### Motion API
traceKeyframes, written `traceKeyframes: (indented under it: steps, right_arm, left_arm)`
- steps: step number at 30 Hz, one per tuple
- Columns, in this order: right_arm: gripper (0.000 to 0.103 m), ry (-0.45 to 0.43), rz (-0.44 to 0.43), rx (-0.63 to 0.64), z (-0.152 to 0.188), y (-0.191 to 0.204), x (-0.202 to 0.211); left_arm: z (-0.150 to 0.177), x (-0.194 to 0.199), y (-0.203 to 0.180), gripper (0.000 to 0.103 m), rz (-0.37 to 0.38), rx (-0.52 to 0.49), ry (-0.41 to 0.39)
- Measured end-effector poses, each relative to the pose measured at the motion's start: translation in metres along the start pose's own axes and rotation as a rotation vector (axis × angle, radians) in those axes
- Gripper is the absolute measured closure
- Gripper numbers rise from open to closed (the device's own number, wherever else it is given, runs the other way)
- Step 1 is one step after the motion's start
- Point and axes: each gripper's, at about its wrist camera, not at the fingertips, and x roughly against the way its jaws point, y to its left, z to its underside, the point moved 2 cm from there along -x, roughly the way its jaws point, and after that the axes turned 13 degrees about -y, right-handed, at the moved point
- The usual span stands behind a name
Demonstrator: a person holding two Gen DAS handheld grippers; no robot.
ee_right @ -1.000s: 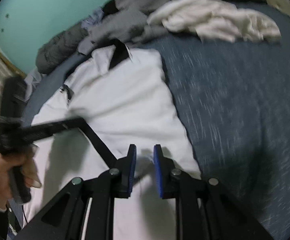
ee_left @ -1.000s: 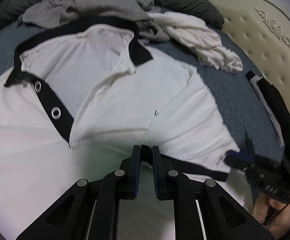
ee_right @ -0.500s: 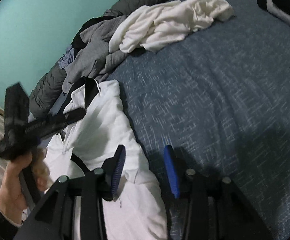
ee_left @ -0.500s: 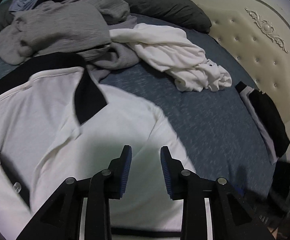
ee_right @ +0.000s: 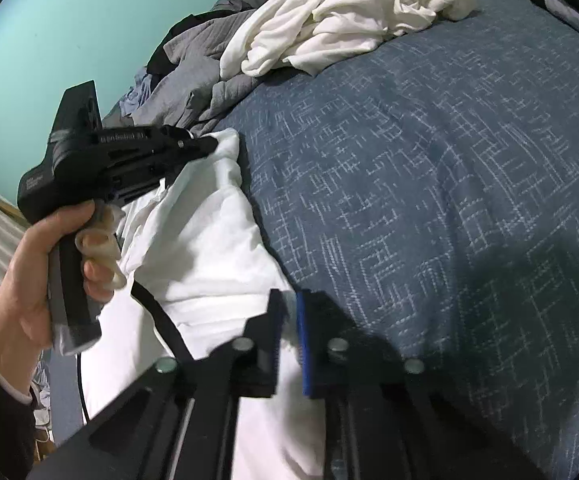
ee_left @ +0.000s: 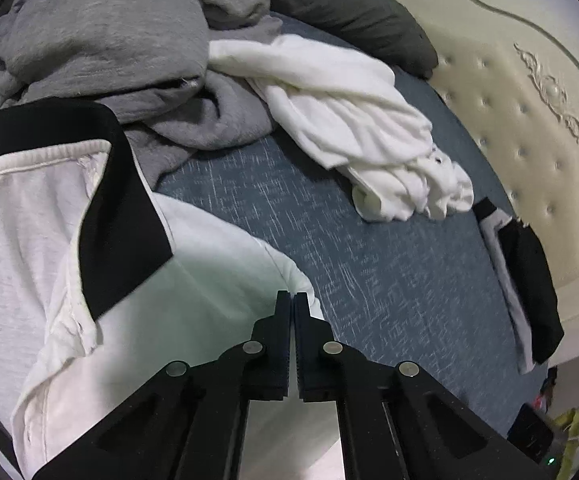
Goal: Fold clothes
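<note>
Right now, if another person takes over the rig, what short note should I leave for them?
Left tongs: shut on the shirt edge, beside the collar.
Right tongs: shut on the same edge, lower down.
Shirt: spread on the bed, fold not finished.
Done: one dark item appears folded by the headboard.
Left: finish this shirt, then the grey pile and the white garment.

A home bedroom: blue-covered bed (ee_left: 369, 248), tufted cream headboard (ee_left: 529, 120), dark pillow (ee_left: 349, 12), teal wall (ee_right: 69, 20).
</note>
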Motion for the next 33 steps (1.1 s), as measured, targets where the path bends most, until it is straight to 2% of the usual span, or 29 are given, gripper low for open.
traceKeyframes:
  steps: [9,18,20,22,23,29,30,33]
  right_arm:
    - [0.1,-0.016,0.001,-0.018,0.001,-0.007,0.01]
    - [0.1,-0.009,0.026,-0.009,0.003,-0.008,0.008]
    - [0.1,-0.008,0.024,-0.012,0.003,-0.008,0.008]
    - [0.1,-0.008,0.022,-0.013,0.003,-0.007,0.009]
    - [0.1,-0.008,0.021,-0.014,0.003,-0.007,0.009]
    - [0.1,-0.004,0.014,-0.015,0.002,-0.008,0.008]
    - [0.1,-0.003,0.014,-0.014,0.002,-0.008,0.008]
    - [0.1,-0.001,0.011,-0.011,0.003,-0.008,0.008]
  left_arm:
    - [-0.009,-0.006,0.015,0.102,-0.033,0.048,-0.018]
    - [-0.003,-0.013,0.01,0.101,-0.018,0.014,0.002]
    - [-0.005,-0.01,0.004,0.097,-0.021,-0.009,-0.005]
    - [-0.007,-0.011,0.001,0.082,-0.013,-0.008,-0.007]
    - [-0.008,-0.011,0.0,0.081,-0.009,-0.008,-0.007]
    - [-0.008,-0.03,-0.009,0.084,-0.02,-0.019,0.022]
    - [-0.008,-0.032,-0.008,0.099,-0.025,-0.016,0.018]
    - [-0.008,-0.036,-0.006,0.099,-0.039,-0.008,0.008]
